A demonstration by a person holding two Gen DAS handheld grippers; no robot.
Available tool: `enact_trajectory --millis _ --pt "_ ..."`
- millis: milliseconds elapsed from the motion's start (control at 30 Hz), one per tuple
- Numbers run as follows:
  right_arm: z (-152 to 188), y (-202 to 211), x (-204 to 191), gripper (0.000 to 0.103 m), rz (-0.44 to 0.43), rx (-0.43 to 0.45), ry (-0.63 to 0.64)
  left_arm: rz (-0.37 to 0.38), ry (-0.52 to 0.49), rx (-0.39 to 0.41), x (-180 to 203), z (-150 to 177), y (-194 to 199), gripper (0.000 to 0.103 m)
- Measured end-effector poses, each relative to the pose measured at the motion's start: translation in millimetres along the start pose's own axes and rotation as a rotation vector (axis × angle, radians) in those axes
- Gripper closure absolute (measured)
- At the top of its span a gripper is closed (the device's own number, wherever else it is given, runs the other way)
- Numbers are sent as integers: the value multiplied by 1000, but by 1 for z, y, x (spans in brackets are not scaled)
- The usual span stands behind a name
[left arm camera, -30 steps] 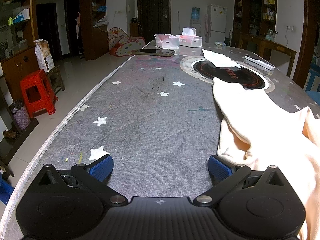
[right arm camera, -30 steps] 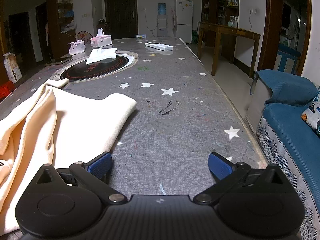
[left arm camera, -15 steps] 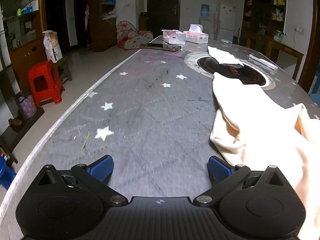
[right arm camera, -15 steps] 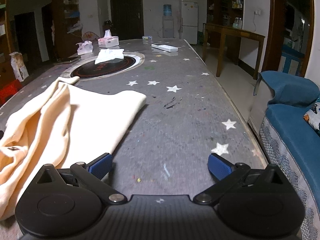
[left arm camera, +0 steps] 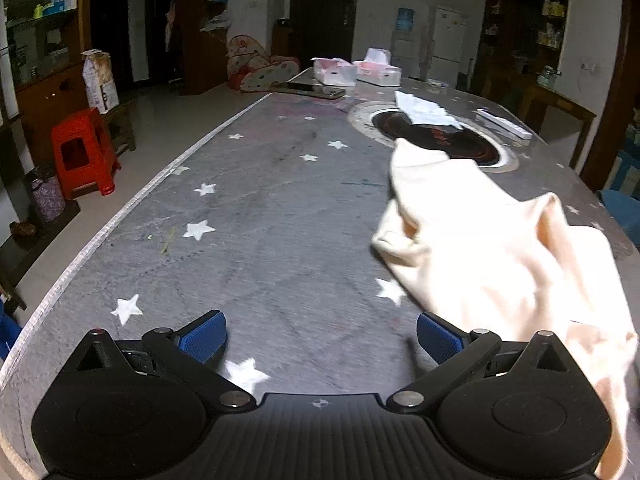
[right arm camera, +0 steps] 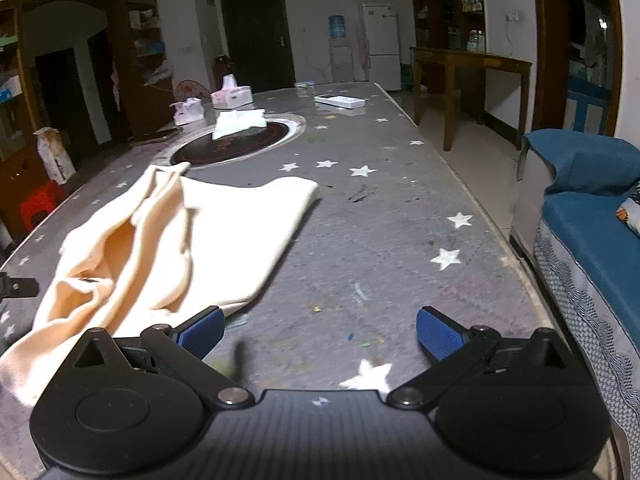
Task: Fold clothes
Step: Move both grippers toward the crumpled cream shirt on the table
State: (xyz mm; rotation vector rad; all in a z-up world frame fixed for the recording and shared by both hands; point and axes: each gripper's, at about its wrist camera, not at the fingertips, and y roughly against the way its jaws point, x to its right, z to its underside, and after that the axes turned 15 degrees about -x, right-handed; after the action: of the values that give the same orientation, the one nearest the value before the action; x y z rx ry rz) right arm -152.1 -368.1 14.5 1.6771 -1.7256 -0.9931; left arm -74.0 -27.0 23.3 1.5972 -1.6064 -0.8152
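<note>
On the table (left arm camera: 280, 220) a cream garment (right arm camera: 192, 232) lies rumpled, half bunched, not squared. Left gripper (left arm camera: 320, 332) and right gripper (right arm camera: 318, 330) flank it, jaws spread wide and empty, seemingly placed to take opposite edges.

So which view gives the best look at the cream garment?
The right wrist view: the cream garment shows almost whole there, one flat panel reaching toward the induction cooker and a rumpled near end. The left wrist view shows only its bunched side, running out of frame behind the gripper.
</note>
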Motion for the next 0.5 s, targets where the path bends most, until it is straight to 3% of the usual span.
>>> enact_trajectory --millis 500 --pt "-2 18 -24 2 -69 23 63 73 -70 21 27 -6 20 0"
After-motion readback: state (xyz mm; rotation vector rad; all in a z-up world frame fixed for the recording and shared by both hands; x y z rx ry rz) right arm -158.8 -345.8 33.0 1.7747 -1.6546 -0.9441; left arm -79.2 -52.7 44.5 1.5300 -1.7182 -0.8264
